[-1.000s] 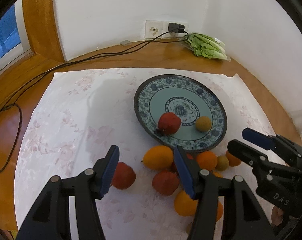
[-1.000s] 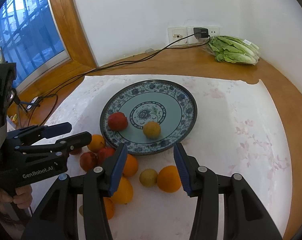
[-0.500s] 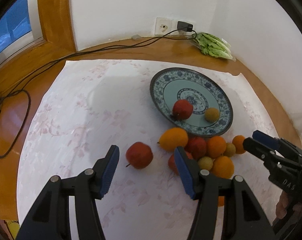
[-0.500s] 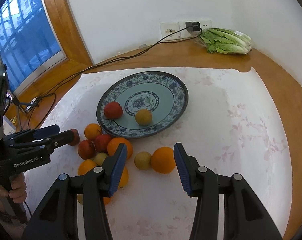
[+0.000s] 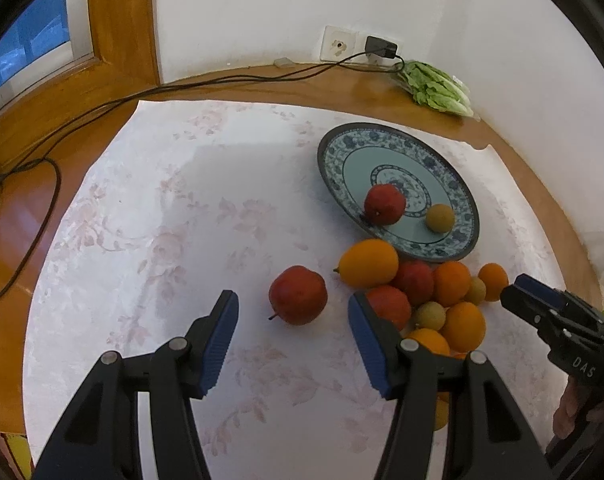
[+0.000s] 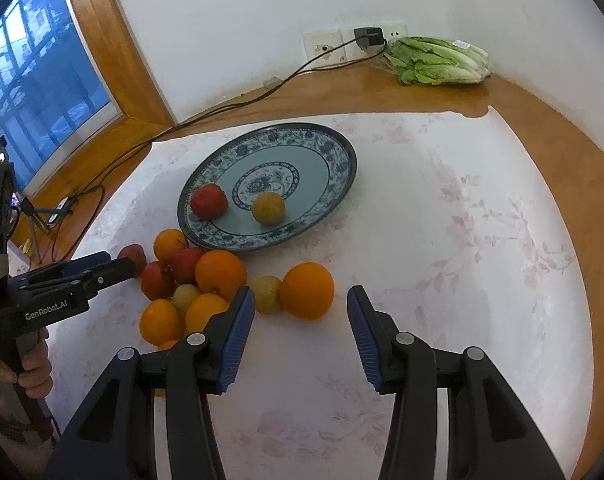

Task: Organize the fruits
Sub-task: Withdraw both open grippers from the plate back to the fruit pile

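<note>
Left wrist view: red apple (image 5: 297,295) lies just beyond parted jaws.

A home: floral tablecloth (image 6: 482,240), lettuce (image 6: 438,62), wall socket (image 6: 326,46).

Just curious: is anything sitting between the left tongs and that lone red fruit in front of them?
Nothing visible. The left tongs stand open with bare tablecloth up to the red fruit.

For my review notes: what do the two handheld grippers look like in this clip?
Both are black plastic two-finger tools. The left gripper and right gripper each have ribbed blue pads and silver pivot pins. The left one's body reads "GenRobot.AI" in white; the right one's shows "DAS". No sleeves or cables on them are visible.
</note>
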A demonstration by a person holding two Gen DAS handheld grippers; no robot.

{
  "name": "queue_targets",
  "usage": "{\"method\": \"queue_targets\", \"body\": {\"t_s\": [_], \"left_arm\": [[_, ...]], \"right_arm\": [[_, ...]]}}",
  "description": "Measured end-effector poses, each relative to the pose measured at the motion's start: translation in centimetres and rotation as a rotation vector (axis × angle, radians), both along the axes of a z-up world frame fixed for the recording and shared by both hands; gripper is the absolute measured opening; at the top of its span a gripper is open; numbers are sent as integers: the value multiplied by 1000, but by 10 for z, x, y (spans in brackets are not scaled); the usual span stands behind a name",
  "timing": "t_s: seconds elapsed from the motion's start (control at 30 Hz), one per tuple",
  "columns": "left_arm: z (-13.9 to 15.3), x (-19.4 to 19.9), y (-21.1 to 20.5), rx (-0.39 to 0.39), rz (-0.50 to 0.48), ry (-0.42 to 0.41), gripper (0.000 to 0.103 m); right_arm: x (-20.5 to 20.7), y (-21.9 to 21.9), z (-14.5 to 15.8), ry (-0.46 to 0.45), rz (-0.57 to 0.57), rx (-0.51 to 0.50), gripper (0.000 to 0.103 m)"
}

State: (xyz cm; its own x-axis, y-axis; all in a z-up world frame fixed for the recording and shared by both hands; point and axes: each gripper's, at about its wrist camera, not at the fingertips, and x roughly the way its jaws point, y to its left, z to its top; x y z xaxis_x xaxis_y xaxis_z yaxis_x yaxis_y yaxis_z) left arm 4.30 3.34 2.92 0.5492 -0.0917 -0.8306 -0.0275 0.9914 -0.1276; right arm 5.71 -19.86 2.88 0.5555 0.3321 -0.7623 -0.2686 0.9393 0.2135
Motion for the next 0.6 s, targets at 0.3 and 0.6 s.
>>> {"method": "queue_targets", "body": {"t_s": [0.3, 0.6], "left_arm": [[-7, 5, 5, -39, -1, 7, 58], [-14, 7, 3, -64, -22, 18, 38]], "right_arm": [[6, 0, -7, 17, -8, -4, 49], [10, -1, -9, 17, -12, 12, 49]]}}
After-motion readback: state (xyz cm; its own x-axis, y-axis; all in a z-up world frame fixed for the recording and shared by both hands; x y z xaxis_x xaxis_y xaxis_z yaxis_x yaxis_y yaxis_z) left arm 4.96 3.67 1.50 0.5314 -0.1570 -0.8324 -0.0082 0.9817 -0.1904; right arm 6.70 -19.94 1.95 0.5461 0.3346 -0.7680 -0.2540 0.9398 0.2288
